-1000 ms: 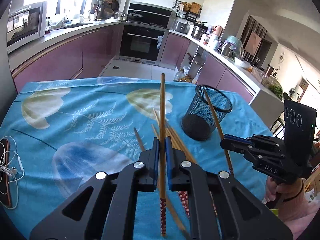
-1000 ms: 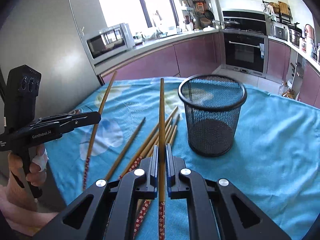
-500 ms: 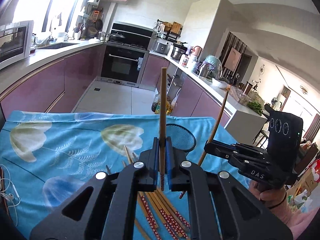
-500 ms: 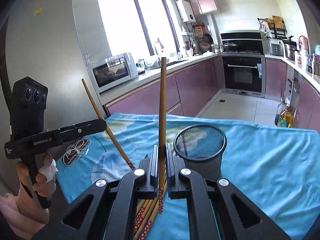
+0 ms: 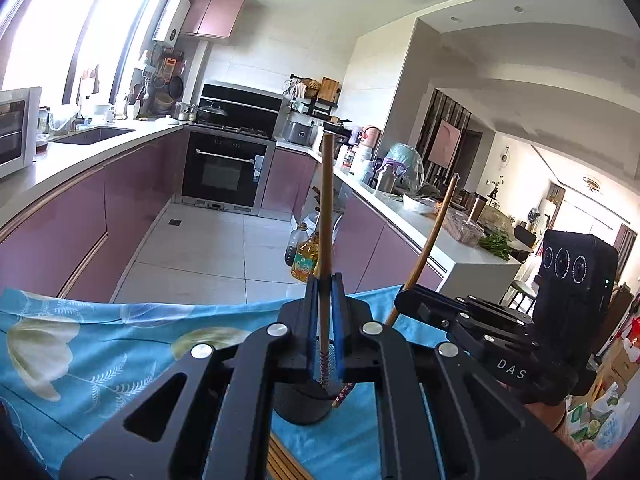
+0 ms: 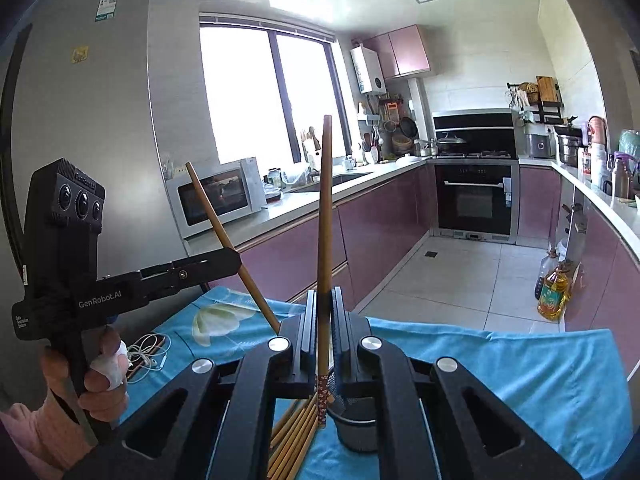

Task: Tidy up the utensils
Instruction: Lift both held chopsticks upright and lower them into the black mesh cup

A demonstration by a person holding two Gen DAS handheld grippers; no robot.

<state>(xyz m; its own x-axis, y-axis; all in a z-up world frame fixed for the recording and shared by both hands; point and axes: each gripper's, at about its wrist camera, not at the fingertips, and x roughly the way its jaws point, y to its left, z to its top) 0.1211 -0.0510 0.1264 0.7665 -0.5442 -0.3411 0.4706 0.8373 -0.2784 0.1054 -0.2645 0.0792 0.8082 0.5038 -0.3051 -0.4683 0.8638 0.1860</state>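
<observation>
My left gripper (image 5: 325, 300) is shut on a wooden chopstick (image 5: 326, 208), held nearly upright with its patterned end down over the black mesh holder (image 5: 302, 404). My right gripper (image 6: 323, 312) is shut on another chopstick (image 6: 325, 216), also upright, its patterned end just beside the mesh holder (image 6: 356, 428). Each gripper shows in the other's view, the right one (image 5: 404, 298) to the right and the left one (image 6: 236, 258) to the left. Several loose chopsticks (image 6: 294, 432) lie on the blue cloth (image 6: 500, 364) below the jaws.
White earphones and a phone (image 6: 146, 354) lie on the cloth at the left. Beyond the table edge are pink kitchen cabinets (image 5: 72, 236), an oven (image 5: 224, 172) and oil bottles (image 6: 554, 292) on the floor.
Both grippers tilted their chopsticks up from flat to nearly upright and rose, so the views now look over the kitchen. The chopstick ends have come down close to the mesh holder.
</observation>
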